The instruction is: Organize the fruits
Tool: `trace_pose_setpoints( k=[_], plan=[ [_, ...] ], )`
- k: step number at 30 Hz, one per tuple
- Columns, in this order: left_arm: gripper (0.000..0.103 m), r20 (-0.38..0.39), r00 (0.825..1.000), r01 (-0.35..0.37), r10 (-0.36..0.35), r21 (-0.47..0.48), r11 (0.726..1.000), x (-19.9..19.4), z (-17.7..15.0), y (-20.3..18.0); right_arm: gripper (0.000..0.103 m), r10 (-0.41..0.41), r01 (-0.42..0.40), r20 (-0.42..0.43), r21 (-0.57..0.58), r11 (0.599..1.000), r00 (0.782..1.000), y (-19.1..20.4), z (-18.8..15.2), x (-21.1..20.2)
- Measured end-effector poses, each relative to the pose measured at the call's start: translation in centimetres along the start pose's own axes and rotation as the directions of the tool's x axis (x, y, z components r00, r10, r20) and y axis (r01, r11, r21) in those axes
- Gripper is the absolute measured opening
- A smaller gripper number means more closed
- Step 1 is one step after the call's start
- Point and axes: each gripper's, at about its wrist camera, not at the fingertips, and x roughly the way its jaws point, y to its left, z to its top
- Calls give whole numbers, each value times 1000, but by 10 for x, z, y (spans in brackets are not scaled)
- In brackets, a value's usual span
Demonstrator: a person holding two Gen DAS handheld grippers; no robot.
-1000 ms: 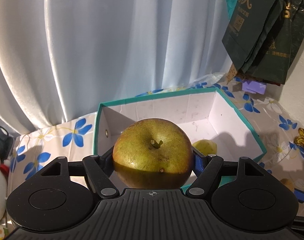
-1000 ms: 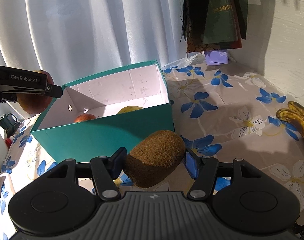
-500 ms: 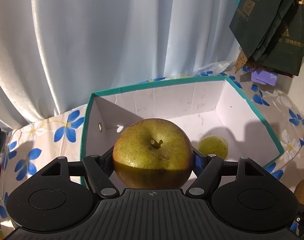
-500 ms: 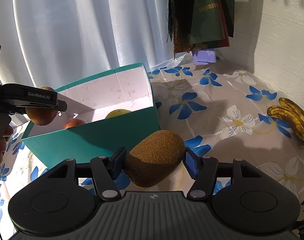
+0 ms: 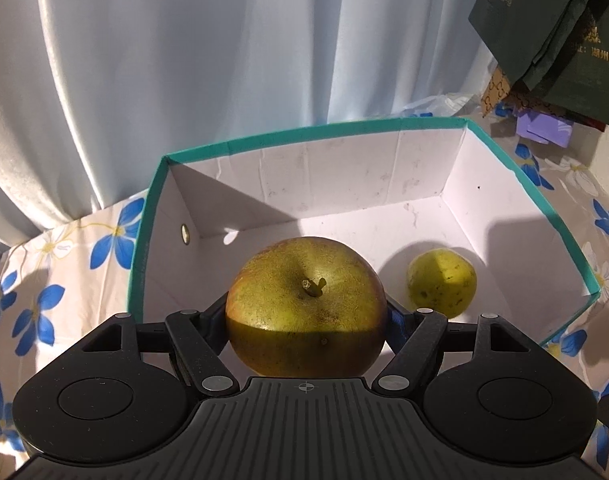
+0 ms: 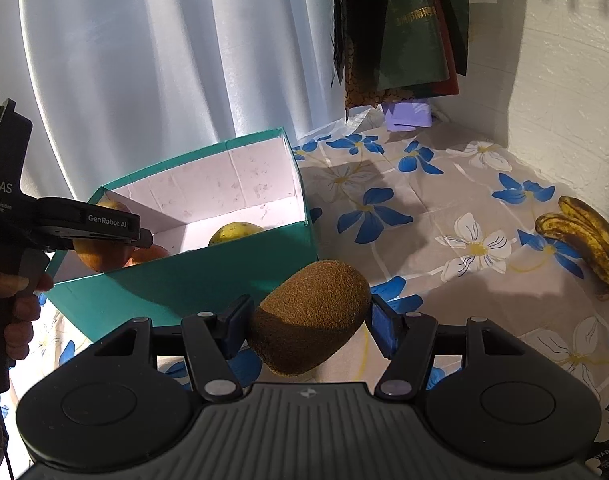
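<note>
Carrying the apple (image 5: 306, 306) over the box (image 5: 384, 136): across the last second the left view has slid from the near rim to inside, so the floor now fills the frame beneath the fruit. Left gripper (image 5: 306, 316) is clamped on the apple, stem toward camera; from the right view it hangs just above the box's near-left corner. Judging by that, release is the next step, once it's lower.

Right gripper (image 6: 308, 320) is clamped on the kiwi (image 6: 310, 316), which has held its place in the jaws all along, outside the box off its near-right corner, above the floral desk (image 6: 444, 208).

Already inside: a yellow-green fruit (image 5: 442, 282) at 3 o'clock of the apple, and an orange-red fruit (image 6: 150, 254) near the left wall, mostly hidden.

Obstructions: yellow-green fruit limits drop room to the right; 11 o'clock floor is free. Bananas (image 6: 580, 240) remain on the desk at 3 o'clock, well apart. Dark bags (image 6: 404, 24) hang at 12–1 o'clock, clear of the path.
</note>
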Motion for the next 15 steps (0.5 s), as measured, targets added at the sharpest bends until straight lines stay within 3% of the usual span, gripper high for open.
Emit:
trace_pose_setpoints(
  k=[6, 15],
  plan=[
    [78, -59, 998, -9, 10, 7, 1000, 20, -3, -3, 62, 6, -6, -5, 0, 1000, 1000, 0, 2, 2],
    [78, -68, 997, -26, 29, 41, 999, 23, 0, -11, 62, 12, -12, -2, -5, 1000, 1000, 0, 4, 2]
  ],
)
